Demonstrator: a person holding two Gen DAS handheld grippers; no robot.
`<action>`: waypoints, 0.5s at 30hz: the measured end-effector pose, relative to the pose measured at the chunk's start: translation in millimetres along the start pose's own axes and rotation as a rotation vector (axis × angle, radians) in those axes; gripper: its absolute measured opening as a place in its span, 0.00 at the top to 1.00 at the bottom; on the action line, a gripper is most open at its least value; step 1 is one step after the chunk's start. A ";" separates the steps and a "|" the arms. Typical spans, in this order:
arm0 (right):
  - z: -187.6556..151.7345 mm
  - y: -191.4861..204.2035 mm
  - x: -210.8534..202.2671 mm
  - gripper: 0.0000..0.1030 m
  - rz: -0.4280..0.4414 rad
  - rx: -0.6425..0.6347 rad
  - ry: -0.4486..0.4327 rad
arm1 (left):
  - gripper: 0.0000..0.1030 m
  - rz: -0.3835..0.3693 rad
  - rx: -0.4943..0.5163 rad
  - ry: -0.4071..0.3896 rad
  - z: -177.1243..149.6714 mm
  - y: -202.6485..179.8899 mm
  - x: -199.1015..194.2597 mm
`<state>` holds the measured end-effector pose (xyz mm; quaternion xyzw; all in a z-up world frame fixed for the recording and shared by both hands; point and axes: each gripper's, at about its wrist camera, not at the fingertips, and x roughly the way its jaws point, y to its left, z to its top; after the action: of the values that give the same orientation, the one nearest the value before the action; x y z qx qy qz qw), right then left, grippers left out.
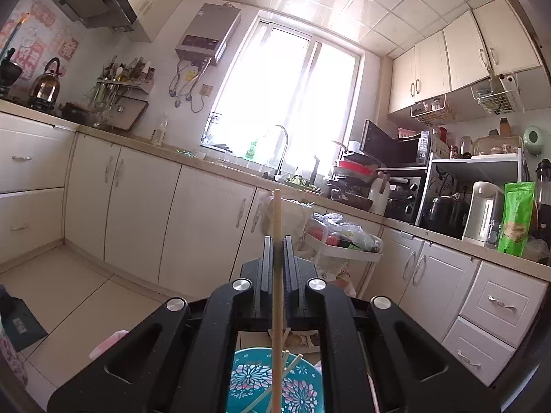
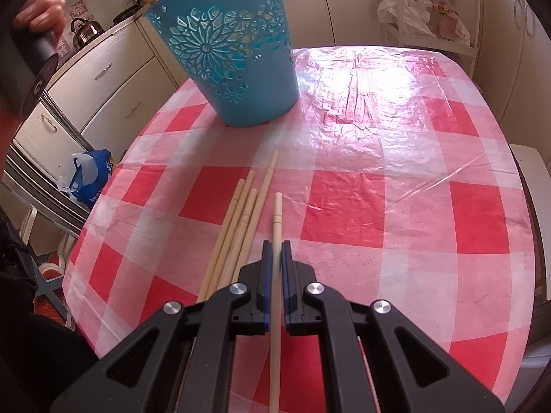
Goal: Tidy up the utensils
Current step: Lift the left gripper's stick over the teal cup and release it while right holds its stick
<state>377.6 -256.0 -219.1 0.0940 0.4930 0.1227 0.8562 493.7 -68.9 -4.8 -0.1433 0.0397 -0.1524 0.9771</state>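
We see one container: a teal basket (image 2: 237,51) with cut-out flower patterns, standing upright on the far left part of the table (image 2: 396,172), which wears a red-and-white checked cloth under clear plastic. From the left wrist view we look down past the gripper into the basket's mouth (image 1: 255,378), and at least two thin chopsticks (image 1: 292,366) lean inside it; the gripper body hides most of the opening, so there may be more that we cannot count.

Our left gripper (image 1: 277,241) is closed tight on a single pale chopstick (image 1: 277,213), which runs between the jaws and sticks out past the tips toward the kitchen counter, held above the basket. In the right wrist view, a hand (image 2: 41,3) on a dark handle shows at the upper left, above the basket.

Our right gripper (image 2: 276,246) is likewise clamped narrow on one chopstick (image 2: 277,213), its tip pointing out over the checked cloth. Just left of it, four loose chopsticks (image 2: 248,220) lie on the table side by side, roughly parallel, between the gripper and the basket.

By our count: one basket, one chopstick in each gripper, four on the cloth.
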 end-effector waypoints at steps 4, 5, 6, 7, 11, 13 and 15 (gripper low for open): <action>1.4 -0.5 2.4 0.94 0.002 0.003 0.004 | 0.95 0.020 0.024 -0.002 -3.7 -4.1 20.3; 1.7 -1.0 3.0 0.94 0.002 0.005 0.004 | 0.95 0.023 0.033 0.001 -6.3 -5.4 24.2; 2.1 -1.5 3.5 0.94 0.003 0.007 0.005 | 0.95 0.024 0.041 0.006 -8.6 -6.4 28.0; 2.4 -1.6 4.0 0.94 0.003 0.008 0.005 | 0.95 0.025 0.045 0.011 -12.5 -7.9 29.5; 3.8 -0.8 5.6 0.94 0.003 0.007 0.007 | 0.95 0.023 0.061 0.041 -24.2 -9.5 37.5; 4.5 0.6 6.5 0.94 0.003 0.005 0.008 | 0.95 0.022 0.057 0.053 -29.1 -6.4 40.6; 4.8 1.7 7.9 0.94 0.003 0.002 0.010 | 0.95 0.024 0.043 0.060 -32.8 -0.8 42.8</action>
<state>385.4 -252.2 -222.7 0.0950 0.4973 0.1238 0.8534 530.1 -91.7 -37.4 -0.1170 0.0676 -0.1456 0.9801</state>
